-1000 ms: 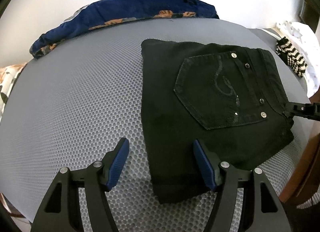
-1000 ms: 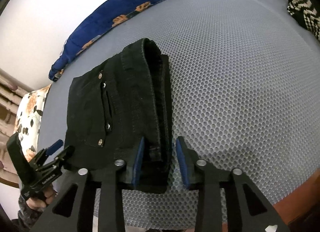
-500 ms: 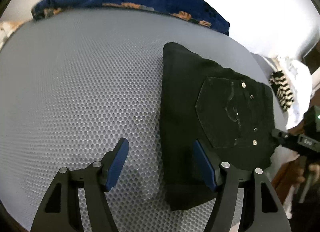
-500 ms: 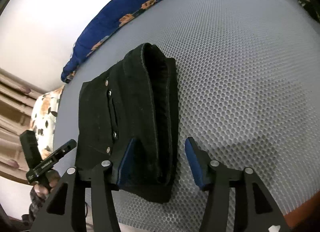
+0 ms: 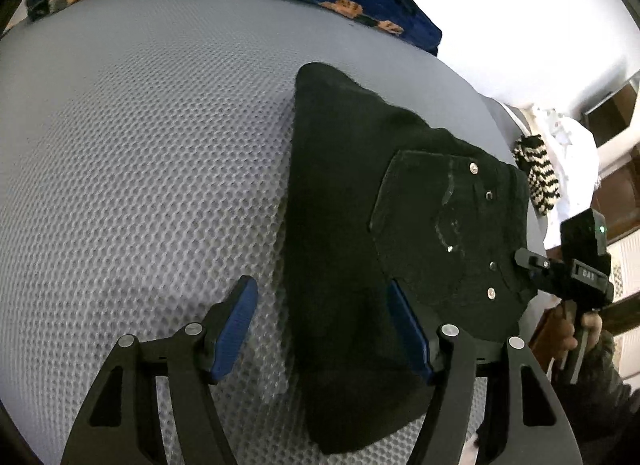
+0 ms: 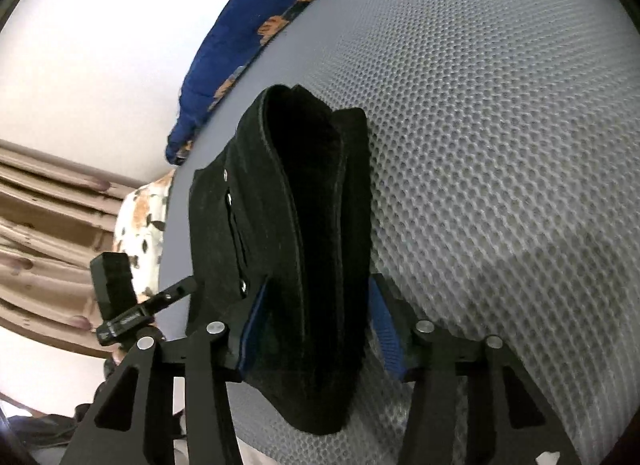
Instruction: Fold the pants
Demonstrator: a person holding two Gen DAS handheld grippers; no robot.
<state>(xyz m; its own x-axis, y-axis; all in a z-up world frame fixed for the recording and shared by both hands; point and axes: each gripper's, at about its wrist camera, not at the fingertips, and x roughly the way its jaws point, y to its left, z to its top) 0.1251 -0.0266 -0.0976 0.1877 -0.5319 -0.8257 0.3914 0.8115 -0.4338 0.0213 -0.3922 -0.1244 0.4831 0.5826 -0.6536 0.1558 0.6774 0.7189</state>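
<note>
Black denim pants [image 5: 360, 233], folded into a thick bundle, lie on the grey mesh bed [image 5: 140, 169]. Your left gripper [image 5: 322, 331] stands apart, straddling the near edge; your right gripper [image 6: 316, 325] brackets the waistband fold, unclamped. Keep layers aligned; press flat.

our left gripper [image 5: 320, 329] has its two blue pads wide apart, low and pointing forward. our right gripper [image 6: 316, 325] also stands with fingers spread. our right hand [image 5: 576, 329] grips its handle from below.
</note>
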